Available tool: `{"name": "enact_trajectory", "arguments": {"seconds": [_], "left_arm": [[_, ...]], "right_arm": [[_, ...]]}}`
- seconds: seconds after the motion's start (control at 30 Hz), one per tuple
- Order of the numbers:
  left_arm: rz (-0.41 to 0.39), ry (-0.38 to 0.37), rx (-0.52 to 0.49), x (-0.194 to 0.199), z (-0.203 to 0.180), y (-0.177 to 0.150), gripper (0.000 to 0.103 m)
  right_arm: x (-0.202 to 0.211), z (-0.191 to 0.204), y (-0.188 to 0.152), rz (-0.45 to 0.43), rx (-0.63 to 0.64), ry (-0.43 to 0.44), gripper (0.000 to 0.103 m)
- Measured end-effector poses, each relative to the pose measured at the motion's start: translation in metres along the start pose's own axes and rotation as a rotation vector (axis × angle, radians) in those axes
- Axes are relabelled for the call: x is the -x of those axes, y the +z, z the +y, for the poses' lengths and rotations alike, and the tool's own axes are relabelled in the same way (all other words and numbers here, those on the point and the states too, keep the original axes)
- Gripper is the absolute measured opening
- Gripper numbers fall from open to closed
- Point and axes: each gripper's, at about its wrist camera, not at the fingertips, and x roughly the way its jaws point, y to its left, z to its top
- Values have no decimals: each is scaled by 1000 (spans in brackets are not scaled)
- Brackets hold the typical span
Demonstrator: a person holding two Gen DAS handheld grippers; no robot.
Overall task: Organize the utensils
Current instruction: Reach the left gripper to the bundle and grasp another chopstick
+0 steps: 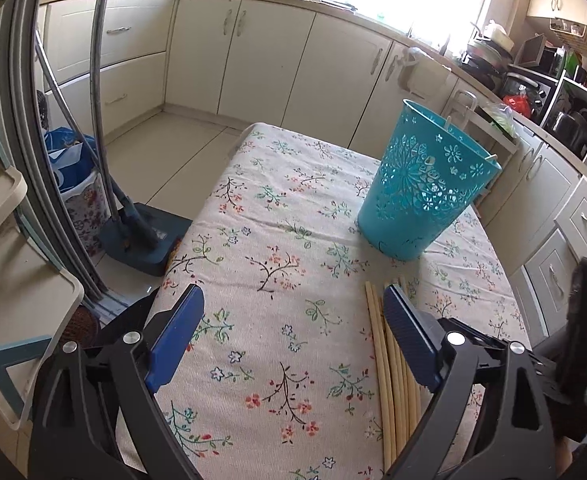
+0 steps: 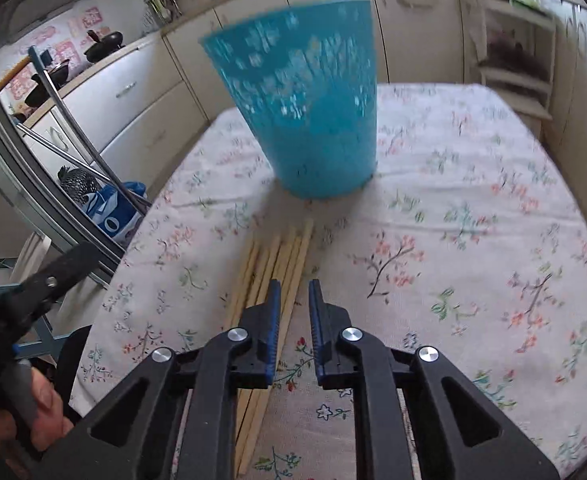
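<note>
A teal perforated plastic bin (image 1: 425,188) stands upright on the floral tablecloth (image 1: 277,248); two pale stick tips show at its rim. It appears blurred in the right wrist view (image 2: 313,112). A bundle of several wooden chopsticks (image 1: 393,368) lies flat on the cloth in front of the bin, also in the right wrist view (image 2: 273,276). My left gripper (image 1: 293,312) is wide open and empty, its right finger over the chopsticks. My right gripper (image 2: 295,286) is slightly open and empty, just right of the chopsticks, its left finger over them.
Cream kitchen cabinets (image 1: 273,52) ring the table. A blue mop base and poles (image 1: 141,236) stand off the table's left edge, beside a blue bag (image 2: 111,212). A white shelf rack (image 2: 513,60) stands beyond the far right corner.
</note>
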Motion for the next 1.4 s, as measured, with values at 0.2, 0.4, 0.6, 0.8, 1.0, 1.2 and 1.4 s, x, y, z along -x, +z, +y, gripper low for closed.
{"name": "enact_trajectory", "arguments": {"seconds": [0.2, 0.4, 0.6, 0.8, 1.0, 1.2, 1.4], "left_arm": [[25, 10, 8, -5, 2, -3, 87], [34, 12, -2, -7, 0, -5, 87], [61, 17, -18, -12, -4, -7, 88], [159, 43, -129, -42, -30, -13, 88], [216, 78, -219, -70, -55, -17, 88], [247, 126, -249, -85, -61, -20, 88], [253, 164, -268, -89, -62, -19, 88]], "right_arm": [[-17, 3, 0, 18, 6, -24, 14], [-29, 9, 3, 29, 38, -65, 14], [-26, 7, 0, 54, 85, -89, 8], [-2, -13, -19, 73, 105, -93, 8], [13, -27, -32, 74, 64, -67, 8], [12, -30, -30, 71, 50, -50, 8], [9, -29, -25, 65, 55, -43, 8]]}}
